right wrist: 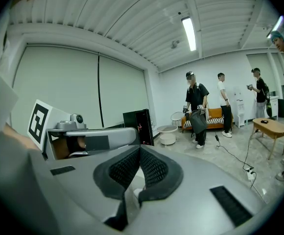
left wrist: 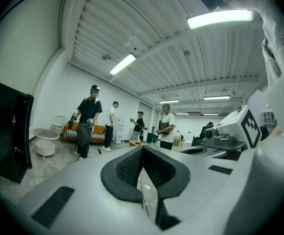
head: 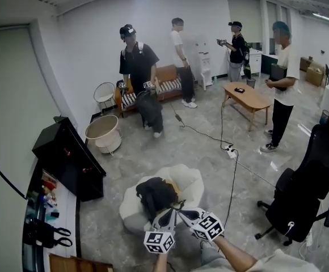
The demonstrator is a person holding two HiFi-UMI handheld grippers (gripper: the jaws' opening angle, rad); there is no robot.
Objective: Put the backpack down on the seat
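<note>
On the white seat (head: 194, 181): the backpack (head: 155, 195) lies dark and slumped across the left half, resting on the cushion. I see no part of it hanging from me.
My left gripper (left wrist: 143, 149): the pads are pressed together tip to tip with nothing pinched between them. It looks out level across the room, not down at the bag.
My right gripper (right wrist: 140, 149): the pads are likewise closed on each other and bare. It looks out past the black cabinet (right wrist: 138, 125) toward the far wall.
Where my hands are: low in the head view, both marker cubes sit side by side, just beside the backpack's near edge. From there I cannot tell whether a tip touches the fabric.
Step in hand: I judge the set-down itself done, with the bag on the seat and both grips empty. All that remains is to leave it there.
Next move: I should draw both grippers clear toward me without snagging a strap. I should also check that the bag sits steady on the soft cushion and does not slide off its left side.
Around: an office chair (head: 306, 180) stands to my right, well apart. A cable with a power strip (head: 231, 151) runs over the floor beyond the seat. Other people stand by an orange sofa (head: 167, 83) and a wooden table (head: 248, 98), well away.
</note>
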